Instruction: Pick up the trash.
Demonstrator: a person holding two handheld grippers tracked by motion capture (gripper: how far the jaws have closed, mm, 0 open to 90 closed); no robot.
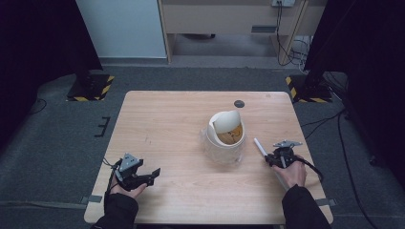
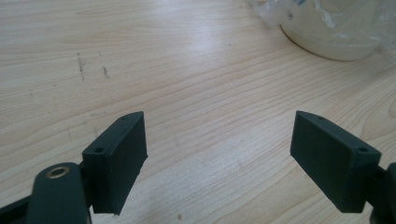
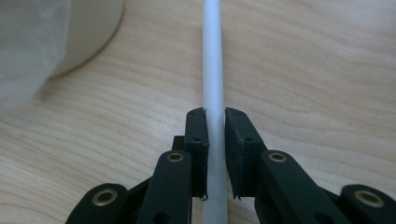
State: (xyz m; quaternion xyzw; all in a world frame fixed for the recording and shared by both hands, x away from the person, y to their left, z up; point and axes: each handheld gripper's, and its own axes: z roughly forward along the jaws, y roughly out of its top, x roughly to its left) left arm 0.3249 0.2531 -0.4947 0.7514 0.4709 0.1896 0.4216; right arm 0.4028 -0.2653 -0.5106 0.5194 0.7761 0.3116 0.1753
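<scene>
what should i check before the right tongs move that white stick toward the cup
1. Right tongs shut on the white stick: ok.
2. Stick gripped squarely between the pads: ok.
3. Left tongs open and holding nothing: ok.
4. Cup upright on the table: ok.
5. Lid off the cup's mouth: cannot tell; it looks tilted, partly open.
6. Clear plastic around the cup out of the way: not ok.

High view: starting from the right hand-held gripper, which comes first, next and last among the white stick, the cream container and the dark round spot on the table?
1. White stick: clamped in the right hand-held gripper, pointing up-left.
2. Cream container: mid-table, to the gripper's left, lid tilted open.
3. Dark round spot: near the table's far edge, beyond the container.
</scene>
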